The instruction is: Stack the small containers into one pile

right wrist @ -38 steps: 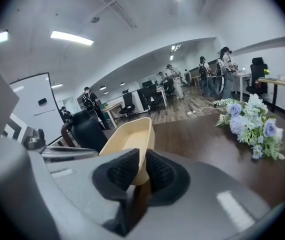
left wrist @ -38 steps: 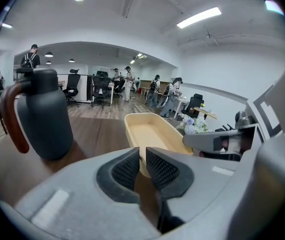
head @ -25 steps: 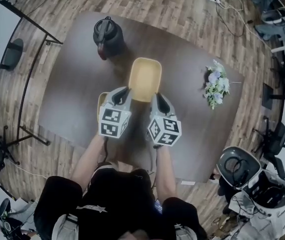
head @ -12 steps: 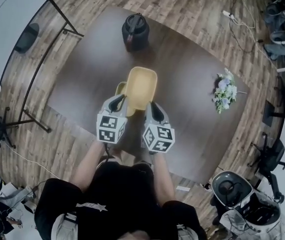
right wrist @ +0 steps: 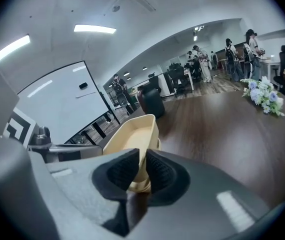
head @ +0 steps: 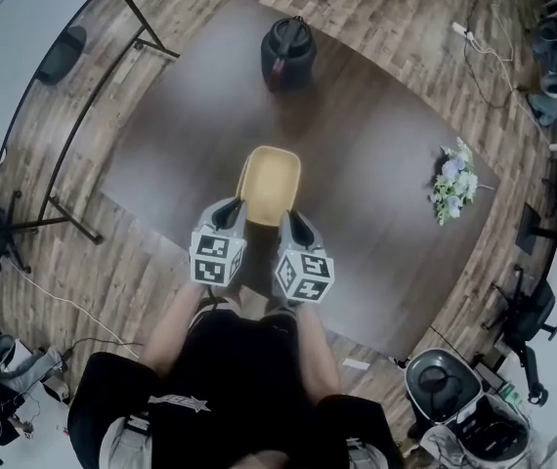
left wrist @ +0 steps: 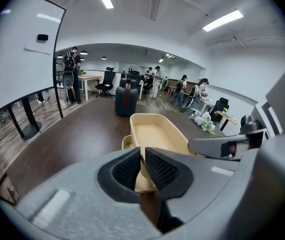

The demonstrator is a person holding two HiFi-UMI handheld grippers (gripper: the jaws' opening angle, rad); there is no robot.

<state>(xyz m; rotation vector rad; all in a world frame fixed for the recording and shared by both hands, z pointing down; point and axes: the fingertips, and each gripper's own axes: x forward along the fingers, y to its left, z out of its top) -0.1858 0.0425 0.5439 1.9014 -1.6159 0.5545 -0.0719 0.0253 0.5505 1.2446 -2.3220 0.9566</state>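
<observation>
Head view: holding the upper container (head: 271, 176) low over the dark table (head: 376, 154), straight on the near side of the black jug (head: 288, 52) and well apart from it. Pinching the container's end farthest from the jug at both corners, with the left gripper (head: 232, 205) and the right gripper (head: 291, 219) working side by side. Leaving the flower bunch (head: 454, 184) lying far to the right of the jug, nearer the table edge. Left gripper view: closing the left gripper (left wrist: 142, 152) down to a narrow slit on the thin yellow wall of the upper container (left wrist: 155, 134), the ribbed pads pressing on that wall from both sides. Nesting this container into a lower container (left wrist: 126, 142), of which only a strip of rim is showing at its left flank, short of the black jug (left wrist: 126, 98); not allowing a call on whether the two are fully seated. Right gripper view: keeping the right gripper (right wrist: 143, 155) likewise narrow, clamping the near wall of the upper container (right wrist: 132, 134), with the tray stretching away toward the black jug (right wrist: 152, 103) and the flower bunch (right wrist: 263, 96) lying well off to the jug's right.
</observation>
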